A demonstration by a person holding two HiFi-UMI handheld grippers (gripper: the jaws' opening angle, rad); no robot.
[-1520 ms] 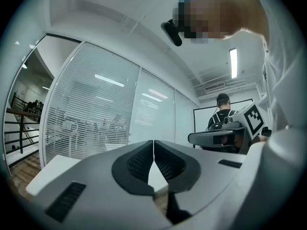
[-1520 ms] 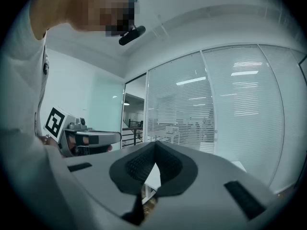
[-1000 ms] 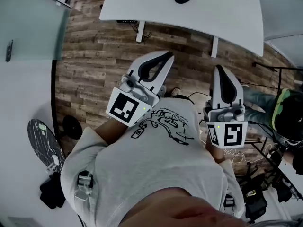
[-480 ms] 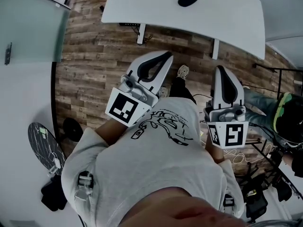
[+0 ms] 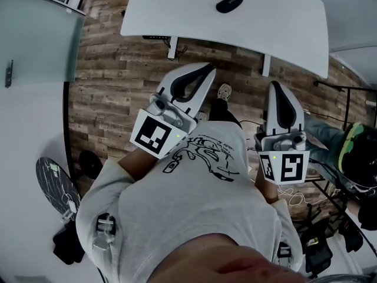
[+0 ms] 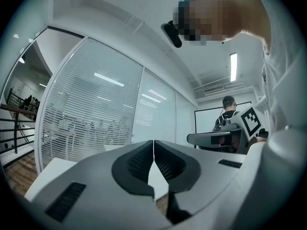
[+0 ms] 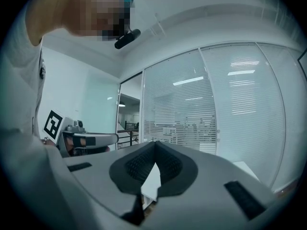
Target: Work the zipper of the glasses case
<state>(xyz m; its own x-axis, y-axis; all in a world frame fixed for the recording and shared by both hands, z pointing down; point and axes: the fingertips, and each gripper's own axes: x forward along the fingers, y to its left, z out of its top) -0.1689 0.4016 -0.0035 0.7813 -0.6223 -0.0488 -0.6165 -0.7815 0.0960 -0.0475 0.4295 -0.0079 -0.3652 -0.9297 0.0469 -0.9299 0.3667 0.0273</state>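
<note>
I see both tools pulled in close to the person's white shirt (image 5: 194, 199), in the middle of the head view. The left gripper (image 5: 207, 69) sits at centre left and leans up and to the right. The right gripper (image 5: 274, 85) sits at centre right and points almost straight up the frame. Both point toward the white table (image 5: 177, 7) at the top, and wood floor (image 5: 112, 81) shows between them and the table. The glasses case (image 5: 229, 2) is a small dark oval lying on that table, near the top middle of the frame and well apart from both tools. It is too small for me to see its zipper. In the left gripper view the two dark pads meet at the tip, so those tongs are pressed together with nothing between them. In the right gripper view the pads also meet at the tip and hold nothing. Each gripper view shows the other tool off to the side, level with it, and a glass wall with blinds behind.
</note>
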